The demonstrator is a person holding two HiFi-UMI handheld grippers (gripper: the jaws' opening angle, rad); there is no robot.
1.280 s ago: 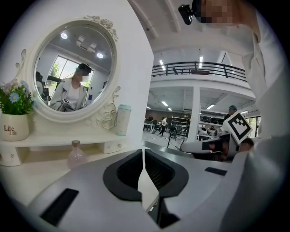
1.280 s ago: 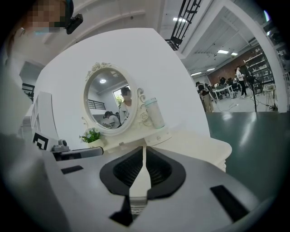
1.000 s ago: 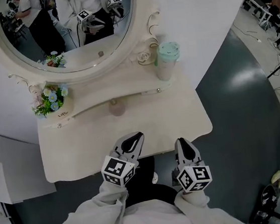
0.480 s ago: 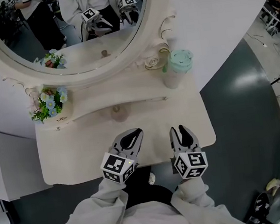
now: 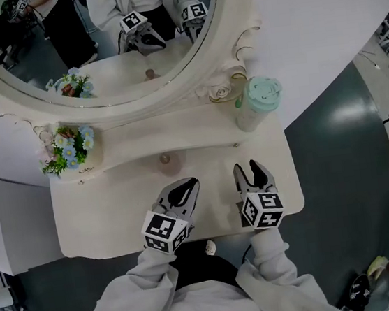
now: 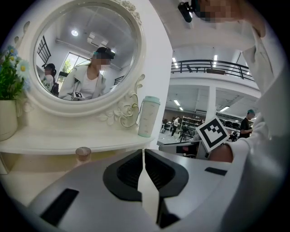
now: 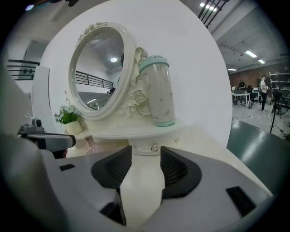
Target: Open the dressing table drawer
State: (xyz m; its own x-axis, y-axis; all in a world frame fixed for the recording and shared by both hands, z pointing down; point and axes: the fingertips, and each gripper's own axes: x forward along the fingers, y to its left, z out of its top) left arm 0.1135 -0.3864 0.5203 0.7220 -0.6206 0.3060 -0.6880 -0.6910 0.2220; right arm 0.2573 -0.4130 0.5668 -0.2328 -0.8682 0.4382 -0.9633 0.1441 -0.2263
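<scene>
Near the bench's (image 5: pixel 97 219) front edge hang both tongs: left tongs (image 5: pixel 184 188) pressed together, right tongs (image 5: pixel 251 169) just spreading wider, nothing between them (a small metal stud (image 7: pixel 155 147) shows beyond). Along the back edge, under the mirror shelf, the drawer (image 6: pixel 41 162) sits shut, its pinkish knob (image 5: pixel 165 160) centred.

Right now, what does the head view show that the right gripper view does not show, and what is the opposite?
Only the head view: the person's pale sleeves, the black-and-white marker cubes, and both grippers reflected in the oval white-framed mirror.
Only the right gripper view: the right gripper seen from behind. Its jaws have just been opening, with nothing between them, and the small round metal drawer knob lies ahead. People stand in a hall at far right.
Both: the mirror, the pale cup with mint-green lid, and the white pot of flowers.
</scene>
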